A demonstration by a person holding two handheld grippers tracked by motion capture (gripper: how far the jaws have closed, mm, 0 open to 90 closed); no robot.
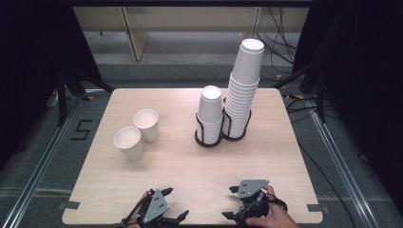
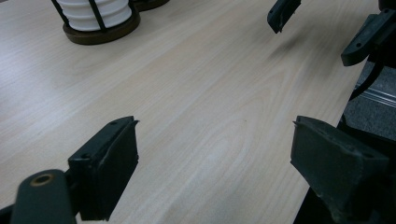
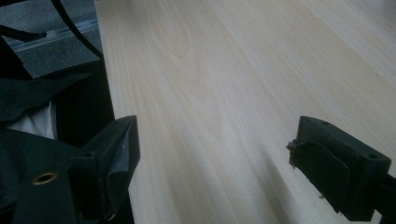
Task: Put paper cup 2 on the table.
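**Both grippers empty at the near table edge**

The left gripper [image 1: 178,217] sits low over the near edge of the wooden table [image 1: 190,161], its jaws spread apart with bare wood between them. The right gripper [image 1: 231,202], just beside it, is held in a hand [image 1: 271,216]; its jaws also stand apart and grasp nothing. Well away, two loose paper cups [image 1: 138,133] stand upright and touching on the left. Farther back, a short cup stack [image 1: 210,111] and a tall cup stack [image 1: 243,90] sit in black wire holders [image 1: 209,137] side by side.
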